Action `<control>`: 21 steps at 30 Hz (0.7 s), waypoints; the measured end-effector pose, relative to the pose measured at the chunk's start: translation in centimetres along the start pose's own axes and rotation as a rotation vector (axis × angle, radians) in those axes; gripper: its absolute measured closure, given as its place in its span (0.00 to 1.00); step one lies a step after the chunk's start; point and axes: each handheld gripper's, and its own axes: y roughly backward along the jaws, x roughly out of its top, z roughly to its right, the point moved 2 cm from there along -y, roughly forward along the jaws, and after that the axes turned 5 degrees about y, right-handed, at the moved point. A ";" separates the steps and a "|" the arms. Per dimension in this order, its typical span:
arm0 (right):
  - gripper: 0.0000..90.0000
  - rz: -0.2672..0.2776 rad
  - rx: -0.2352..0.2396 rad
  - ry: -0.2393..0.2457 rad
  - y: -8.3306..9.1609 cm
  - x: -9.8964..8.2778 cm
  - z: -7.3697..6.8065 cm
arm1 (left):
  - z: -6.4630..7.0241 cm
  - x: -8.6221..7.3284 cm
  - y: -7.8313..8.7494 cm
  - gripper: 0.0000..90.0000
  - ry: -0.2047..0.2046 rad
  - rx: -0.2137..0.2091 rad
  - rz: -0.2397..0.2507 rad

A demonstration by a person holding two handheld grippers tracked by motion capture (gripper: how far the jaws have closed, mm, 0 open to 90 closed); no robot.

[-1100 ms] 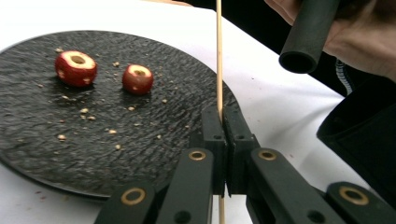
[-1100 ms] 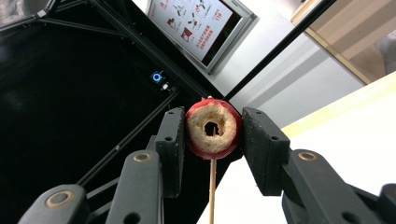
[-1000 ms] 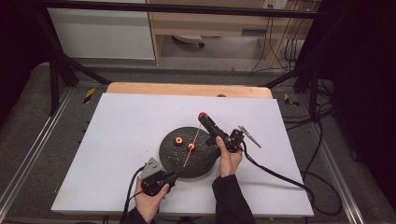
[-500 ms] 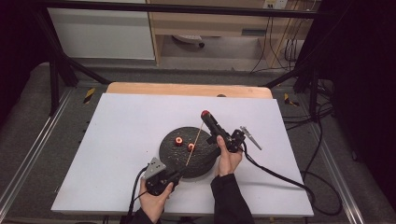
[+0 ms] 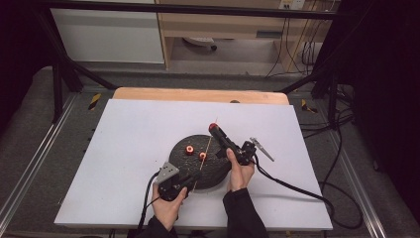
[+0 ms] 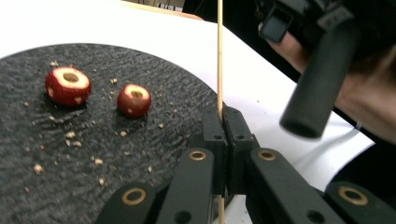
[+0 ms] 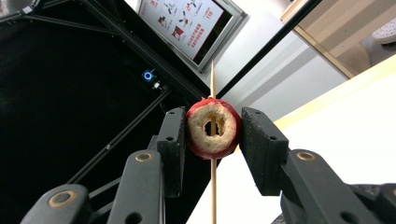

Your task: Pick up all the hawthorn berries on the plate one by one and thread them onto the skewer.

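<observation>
You're threading: left gripper pinching skewer, right gripper clamping fruit ring. Keep hole & stick lined up, push slow.

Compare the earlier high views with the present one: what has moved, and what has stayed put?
Little changed. The left gripper shifted slightly while gripping the thin wooden skewer. The right gripper still clamps the cored red fruit piece threaded on it. The two red fruit pieces on the round black board stayed put.
</observation>
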 end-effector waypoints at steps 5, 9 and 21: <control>0.69 -0.025 0.005 0.015 0.2 -0.3 -0.1 | -0.3 1.1 -0.4 0.98 0.005 -0.010 -0.006; 0.69 -0.043 0.011 0.027 0.3 -0.6 -0.2 | -0.2 2.1 -0.9 0.98 -0.008 -0.010 -0.007; 0.69 -0.102 0.027 0.069 0.9 -1.6 -0.4 | -0.5 4.0 -1.6 0.98 -0.043 -0.010 -0.022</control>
